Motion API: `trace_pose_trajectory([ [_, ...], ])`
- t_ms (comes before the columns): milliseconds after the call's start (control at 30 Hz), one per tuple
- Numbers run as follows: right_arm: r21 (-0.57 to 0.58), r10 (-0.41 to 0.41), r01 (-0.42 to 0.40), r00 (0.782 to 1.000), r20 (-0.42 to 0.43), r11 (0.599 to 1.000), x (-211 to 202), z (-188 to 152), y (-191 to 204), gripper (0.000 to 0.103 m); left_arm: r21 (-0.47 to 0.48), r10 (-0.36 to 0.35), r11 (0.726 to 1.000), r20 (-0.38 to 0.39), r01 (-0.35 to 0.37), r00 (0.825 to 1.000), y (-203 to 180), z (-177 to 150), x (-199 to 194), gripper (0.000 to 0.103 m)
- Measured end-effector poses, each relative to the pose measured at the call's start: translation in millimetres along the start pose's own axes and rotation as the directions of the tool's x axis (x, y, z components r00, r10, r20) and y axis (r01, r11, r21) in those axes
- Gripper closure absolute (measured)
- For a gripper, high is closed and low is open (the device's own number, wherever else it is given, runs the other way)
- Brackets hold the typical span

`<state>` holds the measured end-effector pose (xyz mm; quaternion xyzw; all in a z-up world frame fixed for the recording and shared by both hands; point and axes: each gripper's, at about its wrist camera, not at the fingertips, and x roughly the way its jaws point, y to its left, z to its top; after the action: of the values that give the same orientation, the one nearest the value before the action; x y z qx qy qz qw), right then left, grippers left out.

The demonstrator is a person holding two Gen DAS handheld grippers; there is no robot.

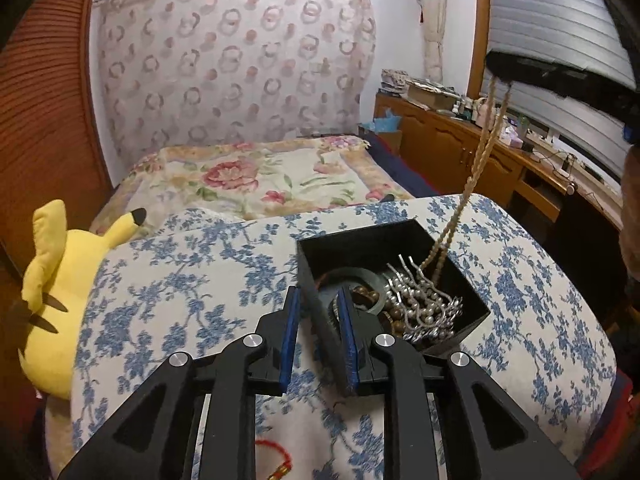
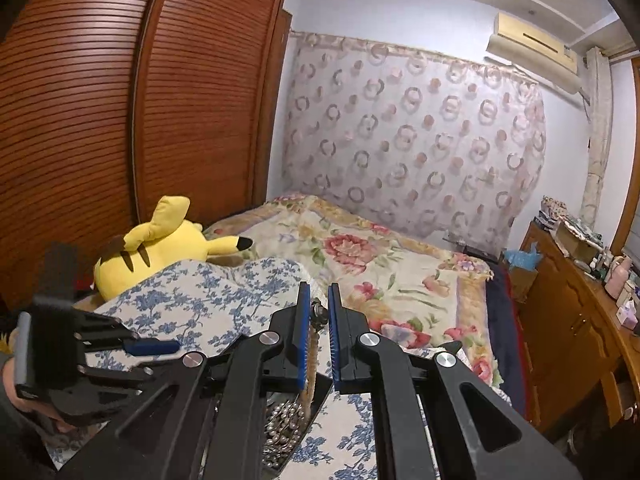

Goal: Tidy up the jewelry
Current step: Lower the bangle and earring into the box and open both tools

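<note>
While the right gripper [image 2: 319,312] pinches a beige beaded necklace [image 1: 476,168] near its clasp and holds it high, the strand hangs in a long loop, its lower end trailing into the black box [image 1: 320,276] on the blue-flowered cushion [image 1: 180,280]. Lifting it that way looks meant to draw it free of the tangle of pearl strands [image 1: 416,304], brown beads and a grey-green bangle [image 1: 370,278] heaped in the box. The left gripper [image 1: 318,310] straddles the near wall of the box, apparently to steady it; its jaws stand slightly apart, and whether the pads press on the wall I cannot tell. The necklace's bottom end is lost among the pearls. A red cord [image 1: 276,450] near the lower edge is partly cut off, and the box floor stays hidden.
</note>
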<state>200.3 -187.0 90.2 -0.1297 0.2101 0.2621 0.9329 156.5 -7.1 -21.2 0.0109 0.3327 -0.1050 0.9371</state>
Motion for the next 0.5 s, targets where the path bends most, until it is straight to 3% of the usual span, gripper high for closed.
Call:
trace_pose_trajectory([
  [67, 0.008, 0.016, -0.016, 1.0, -0.017, 1.0, 6.9, -4.4, 2.9, 0.093, -0.005, -0.001, 1.0, 0.003, 0.001, 1.0, 4.8, -3.6, -6.6, 0.083],
  [167, 0.014, 0.031, -0.03, 0.999, -0.039, 0.999, 17.1, -10.9, 6.5, 0.093, -0.004, 0.006, 1.0, 0.006, -0.006, 1.0, 11.4, -8.7, -14.4, 0.072],
  [333, 0.034, 0.056, -0.054, 0.996, -0.07, 0.998, 28.9, -17.9, 9.6, 0.092, -0.01, 0.027, 1.0, 0.001, -0.027, 1.0, 24.5, -17.4, -23.7, 0.066],
  [400, 0.039, 0.055, -0.052, 0.995, -0.079, 0.998, 32.2, -21.4, 10.8, 0.087, -0.013, 0.033, 0.999, -0.003, -0.033, 0.999, 29.9, -22.6, -27.0, 0.055],
  [500, 0.034, 0.063, -0.06, 0.994, -0.085, 0.998, 32.5, -27.7, 13.7, 0.08, -0.008, 0.052, 0.999, -0.016, -0.053, 0.998, 35.5, -32.2, -28.3, 0.05],
])
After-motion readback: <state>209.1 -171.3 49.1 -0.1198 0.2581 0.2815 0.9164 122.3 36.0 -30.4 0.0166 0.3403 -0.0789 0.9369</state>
